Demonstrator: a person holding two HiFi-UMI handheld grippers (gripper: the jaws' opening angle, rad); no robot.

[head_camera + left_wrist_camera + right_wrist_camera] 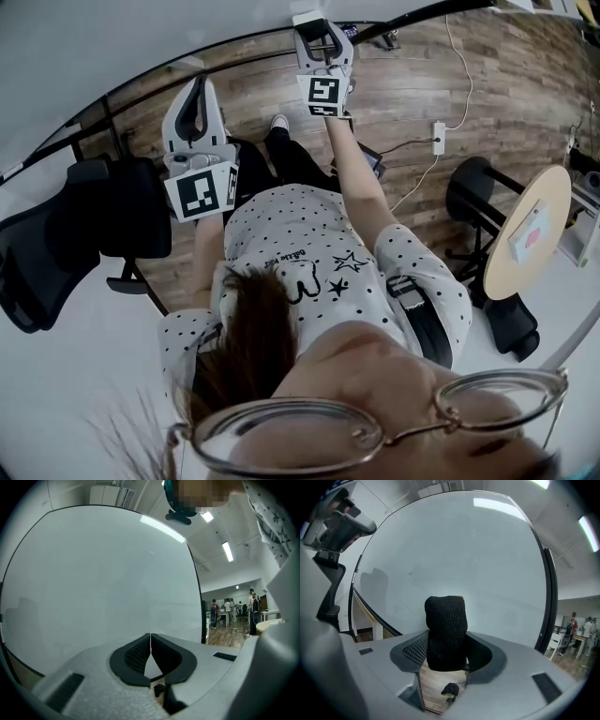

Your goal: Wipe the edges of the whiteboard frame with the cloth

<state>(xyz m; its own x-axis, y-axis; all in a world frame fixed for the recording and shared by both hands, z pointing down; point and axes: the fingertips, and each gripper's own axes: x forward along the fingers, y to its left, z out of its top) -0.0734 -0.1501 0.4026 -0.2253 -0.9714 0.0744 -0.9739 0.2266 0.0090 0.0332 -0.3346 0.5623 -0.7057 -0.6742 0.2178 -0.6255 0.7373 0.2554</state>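
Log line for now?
left gripper: shut, empty | right gripper: shut on black cloth | whiteboard: ahead of both | frame contact: cannot tell

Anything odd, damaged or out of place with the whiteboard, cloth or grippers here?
Nothing stands out. The right gripper clamps the black cloth, facing the whiteboard, whose dark frame looks unbroken where visible. The left gripper is shut and empty.

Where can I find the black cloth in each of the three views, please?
Head view: cannot make it out; the right gripper is at top centre.
Left gripper view: not in it.
Right gripper view: centre, the cloth clamped between the jaws.
Shared landmark: the whiteboard, the pale surface beyond the jaws.
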